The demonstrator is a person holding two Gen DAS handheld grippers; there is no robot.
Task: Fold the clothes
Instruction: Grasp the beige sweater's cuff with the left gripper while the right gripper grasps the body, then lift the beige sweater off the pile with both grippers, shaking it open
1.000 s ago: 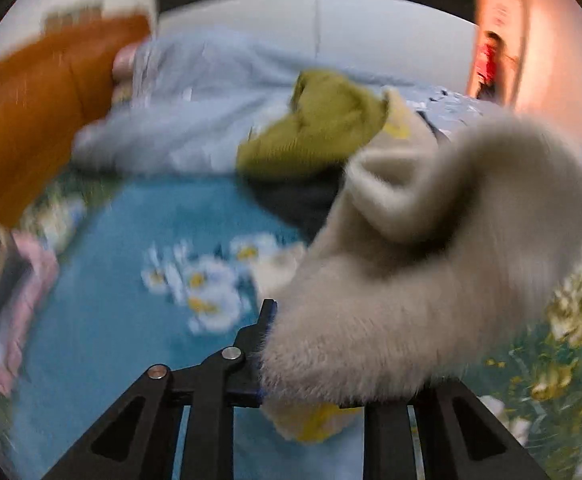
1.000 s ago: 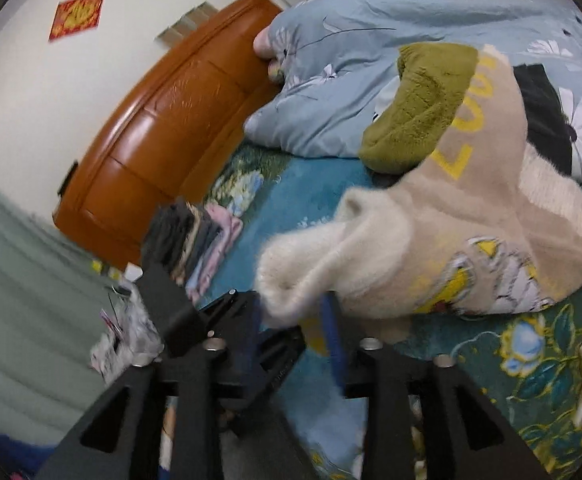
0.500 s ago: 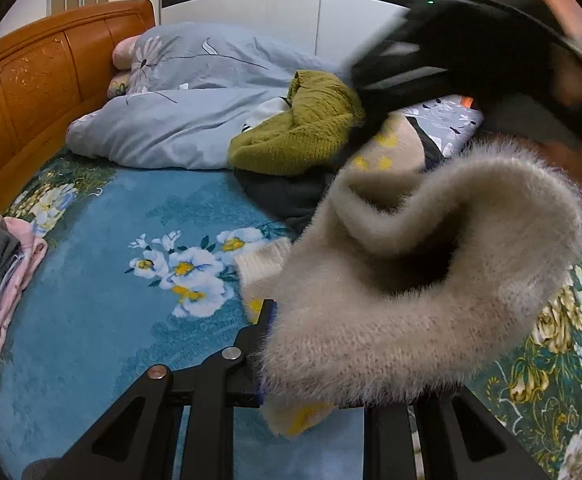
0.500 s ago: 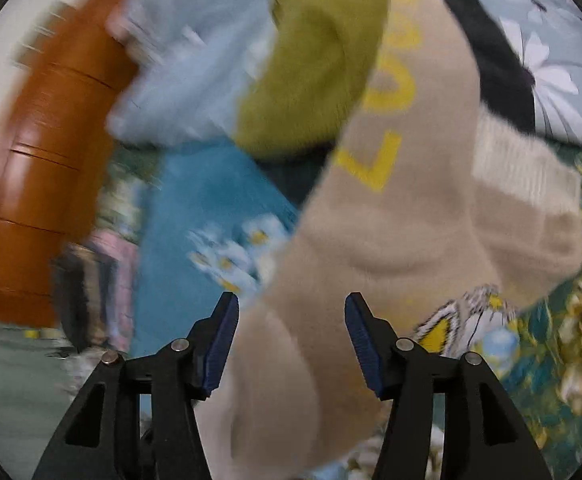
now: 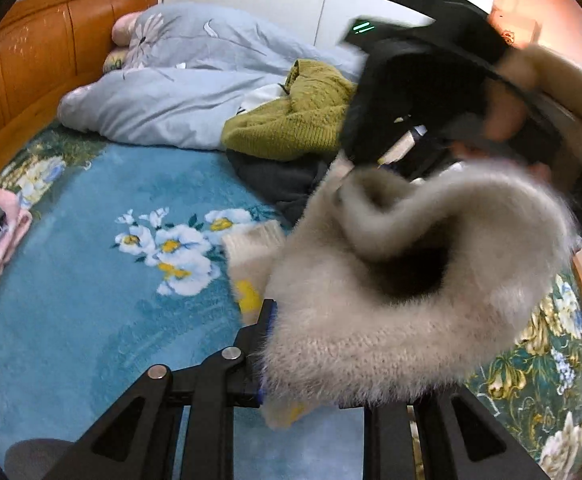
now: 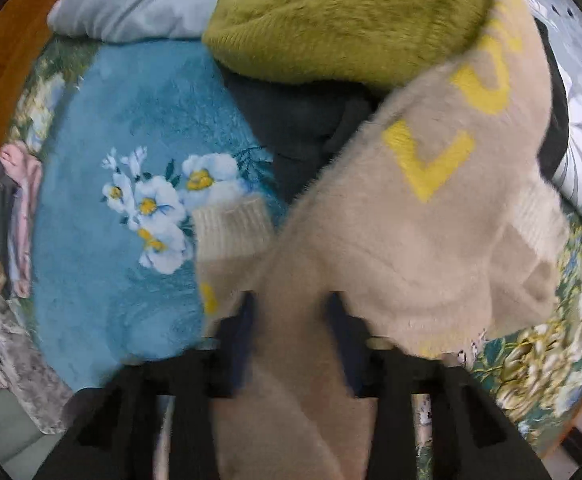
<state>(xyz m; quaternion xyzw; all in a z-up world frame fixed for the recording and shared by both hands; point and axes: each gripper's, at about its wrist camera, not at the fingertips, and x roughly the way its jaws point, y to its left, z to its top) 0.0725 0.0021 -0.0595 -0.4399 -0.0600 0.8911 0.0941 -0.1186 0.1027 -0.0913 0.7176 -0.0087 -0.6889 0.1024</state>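
Half a second ago the right tongs (image 6: pixel 291 316) stood apart above the beige sweater (image 6: pixel 431 216); now they straddle a fold of it, though blur hides whether they pinch. The left tongs (image 5: pixel 315 360) stay clamped on its fluffy hem, bunched just ahead. The sweater trails onto the blue floral blanket (image 5: pixel 91 280), so 2 grips look near for spreading it.

Fuzzy beige knit sweater (image 5: pixel 391 300); plush teal blanket (image 5: pixel 91 300); glossy wooden headboard (image 5: pixel 43 52).
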